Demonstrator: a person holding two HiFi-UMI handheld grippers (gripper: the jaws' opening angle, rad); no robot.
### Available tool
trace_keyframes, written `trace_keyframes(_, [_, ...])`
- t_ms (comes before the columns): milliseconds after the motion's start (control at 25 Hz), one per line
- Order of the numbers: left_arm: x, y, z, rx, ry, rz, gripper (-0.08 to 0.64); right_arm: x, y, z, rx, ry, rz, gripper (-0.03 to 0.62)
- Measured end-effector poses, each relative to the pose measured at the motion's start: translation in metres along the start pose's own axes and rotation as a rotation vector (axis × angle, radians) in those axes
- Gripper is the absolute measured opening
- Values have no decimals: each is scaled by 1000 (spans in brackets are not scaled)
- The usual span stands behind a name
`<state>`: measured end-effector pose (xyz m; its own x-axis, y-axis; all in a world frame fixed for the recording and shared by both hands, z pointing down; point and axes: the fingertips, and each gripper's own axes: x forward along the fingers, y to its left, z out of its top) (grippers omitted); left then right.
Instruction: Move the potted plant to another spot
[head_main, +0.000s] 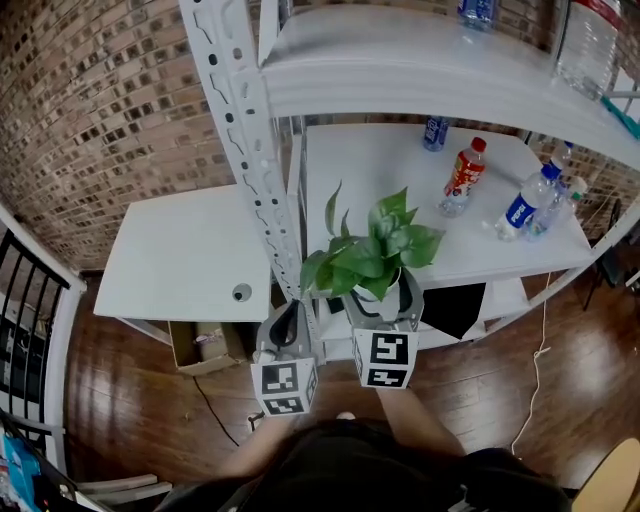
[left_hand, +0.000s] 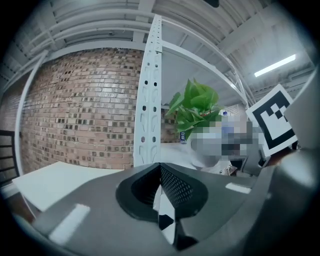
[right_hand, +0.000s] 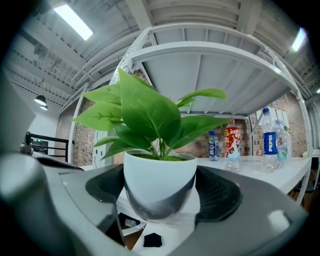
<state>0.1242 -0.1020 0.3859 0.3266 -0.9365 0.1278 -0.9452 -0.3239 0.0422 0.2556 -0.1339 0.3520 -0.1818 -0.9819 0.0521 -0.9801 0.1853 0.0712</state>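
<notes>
White shelf (head_main: 370, 170), brick wall (head_main: 100, 100), wood floor (head_main: 130, 400), potted plant (head_main: 380, 255).

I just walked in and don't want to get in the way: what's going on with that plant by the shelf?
A person is working with a handheld gripper in each hand. The right gripper is closed on the white pot of the potted plant, holding it at the front edge of the white shelf. Several bottles stand farther back. The left gripper is shut and empty, beside the shelf's upright post.
</notes>
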Motion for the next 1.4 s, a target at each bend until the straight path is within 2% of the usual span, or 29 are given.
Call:
trace_keyframes(400, [-15,25,-8,12,22,30,17,-48,44,27,29,-41,63,440])
trace_keyframes(720, [-30,80,-8,-9,51,53,17,-50,134,62,29,-96,190,440])
trace_keyframes(800, [-35,98,-11,-16,55,50,17,-48,157,64,26,-94,215,440])
trace_keyframes(1040, [-48,165,-2,-24,-7,61,17,-25,223,58,31,-57,255,440])
trace_keyframes(1160, [-56,207,-4,-6,-35,91,17,-5,254,49,27,-33,251,440])
trace_keyframes(1400, [-65,285,-20,-18,-24,116,17,46,304,21,23,24,214,440])
